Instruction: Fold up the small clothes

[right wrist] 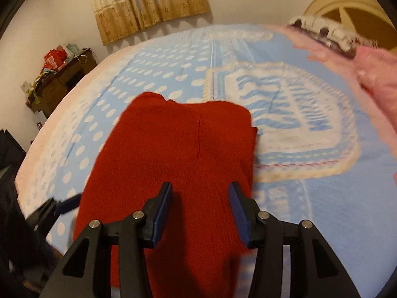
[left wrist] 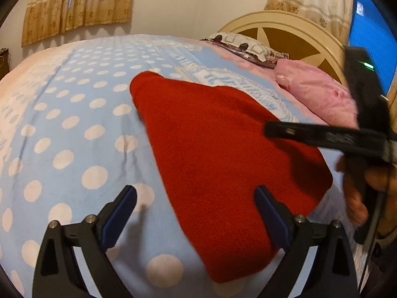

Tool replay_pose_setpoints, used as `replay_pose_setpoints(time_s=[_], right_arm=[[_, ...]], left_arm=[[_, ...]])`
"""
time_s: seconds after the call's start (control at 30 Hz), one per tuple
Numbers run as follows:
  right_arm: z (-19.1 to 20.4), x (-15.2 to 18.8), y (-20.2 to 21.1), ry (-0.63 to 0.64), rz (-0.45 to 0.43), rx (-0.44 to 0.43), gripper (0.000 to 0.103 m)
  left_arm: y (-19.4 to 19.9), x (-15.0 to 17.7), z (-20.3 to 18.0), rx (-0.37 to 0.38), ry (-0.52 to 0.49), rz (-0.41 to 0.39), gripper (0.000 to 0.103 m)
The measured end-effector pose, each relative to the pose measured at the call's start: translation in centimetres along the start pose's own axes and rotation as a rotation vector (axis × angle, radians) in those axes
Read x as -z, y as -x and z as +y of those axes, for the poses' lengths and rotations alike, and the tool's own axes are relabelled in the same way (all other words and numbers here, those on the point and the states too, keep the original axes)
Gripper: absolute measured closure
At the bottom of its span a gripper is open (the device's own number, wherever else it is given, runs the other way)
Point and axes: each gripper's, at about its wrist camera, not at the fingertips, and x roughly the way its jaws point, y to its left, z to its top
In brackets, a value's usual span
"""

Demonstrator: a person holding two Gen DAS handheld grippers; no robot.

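Observation:
A red knitted garment (left wrist: 218, 164) lies folded flat on the blue polka-dot bedspread (left wrist: 74, 114); it also shows in the right wrist view (right wrist: 178, 159). My left gripper (left wrist: 196, 198) is open and empty, hovering over the garment's near left edge. My right gripper (right wrist: 199, 193) is open and empty, just above the garment's near end. The right gripper also shows from the side in the left wrist view (left wrist: 273, 129), over the garment's right part. The left gripper's fingers (right wrist: 67, 203) show at the garment's left edge in the right wrist view.
A pink cloth bundle (left wrist: 317, 96) and a patterned pillow (left wrist: 248, 46) lie near the cream headboard (left wrist: 292, 32). A cluttered wooden side table (right wrist: 59, 74) stands beyond the bed's far left. Curtains (right wrist: 146, 2) hang on the wall. A blue screen (left wrist: 372, 37) glows at right.

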Motion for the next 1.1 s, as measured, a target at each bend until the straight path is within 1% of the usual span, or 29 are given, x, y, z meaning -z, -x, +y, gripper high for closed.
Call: replay_pose_setpoints(time_s=[0.03,0.07,0.13,0.17,0.2,0.23,0.27,0.33,0.4,0.43,0.47,0.53,0.6,0.63,0.67,0.73,0.77,0.83,0.87,0.9,0.93,0.97,1.07,1.1], right_arm=[[0.3,0.3,0.6,0.015,-0.006,0.007,0.055],[0.8,1.3,1.4,0.045,-0.02,0.037,0.055],[1.2,2.7,2.1,0.093,-0.02,0.062,0.057],[1.6,3.7,2.3,0.131,-0.017,0.099,0.06],[1.4,4.2,1.9,0.15,0.013,0.133,0.063],[1.1,4.5,1.6,0.143,0.039,0.131,0.068],[-0.1,5.1,1.1,0.095,0.06,0.096,0.068],[-1.2,5.4,0.9,0.052,0.076,0.05,0.068],[-1.2,5.4,1.1,0.056,0.092,0.043,0.068],[-1.0,5.4,1.1,0.067,0.099,0.047,0.068],[-0.7,5.2,1.4,0.09,0.11,0.058,0.068],[-0.6,4.2,2.5,0.086,0.101,0.063,0.067],[-0.5,2.6,4.1,0.066,0.035,0.092,0.064],[-0.2,2.0,4.6,0.064,0.004,0.091,0.062],[0.2,0.7,5.1,0.069,-0.044,0.053,0.062],[1.0,-1.0,4.8,0.078,-0.081,-0.03,0.06],[1.5,-2.0,3.4,0.096,-0.055,-0.056,0.056],[1.6,-2.8,0.7,0.096,0.001,-0.011,0.055],[0.9,-3.0,-1.7,0.069,0.077,-0.006,0.055],[0.2,-2.9,-3.5,0.052,0.132,0.011,0.055],[-0.7,-2.8,-4.4,0.037,0.14,0.022,0.055],[-1.2,-2.8,-4.4,0.022,0.118,-0.004,0.055],[-2.2,-2.7,-3.2,-0.005,0.09,-0.083,0.055],[-2.8,-2.8,-2.3,-0.021,0.053,-0.116,0.055]], left_arm=[[0.3,0.1,-0.1,-0.004,-0.001,-0.012,0.005],[0.5,0.1,-0.1,-0.007,-0.002,-0.023,0.005],[0.7,0.2,-0.2,-0.012,-0.002,-0.032,0.005],[0.6,0.1,-0.1,-0.013,-0.002,-0.029,0.005],[0.4,0.1,0.0,-0.013,-0.002,-0.021,0.005],[0.2,0.1,-0.1,-0.013,-0.004,-0.012,0.005],[0.1,0.2,-0.1,-0.011,-0.007,-0.007,0.005],[-0.2,0.3,-0.4,-0.007,-0.019,0.011,0.005],[-0.3,0.4,-0.6,-0.01,-0.032,0.022,0.005],[-0.1,0.4,-0.7,-0.019,-0.036,0.013,0.005],[0.2,0.4,-0.7,-0.024,-0.036,0.003,0.005],[0.8,0.3,-0.5,-0.029,-0.023,-0.022,0.005],[1.3,0.1,0.0,-0.029,0.001,-0.047,0.005],[1.4,0.0,0.2,-0.037,0.017,-0.056,0.005],[1.2,-0.1,0.4,-0.04,0.027,-0.058,0.005],[0.7,-0.2,0.5,-0.044,0.031,-0.037,0.005],[0.5,-0.1,0.4,-0.048,0.028,-0.031,0.005],[0.2,-0.1,0.3,-0.049,0.02,-0.021,0.004],[0.1,-0.1,0.3,-0.05,0.019,-0.019,0.003],[0.1,-0.1,0.3,-0.048,0.02,-0.018,0.003],[0.1,-0.1,0.4,-0.044,0.022,-0.017,0.003],[0.2,-0.1,0.4,-0.038,0.023,-0.017,0.003],[0.2,0.0,0.6,-0.018,0.033,-0.02,0.003],[0.3,0.0,0.8,-0.007,0.045,-0.028,0.003]])
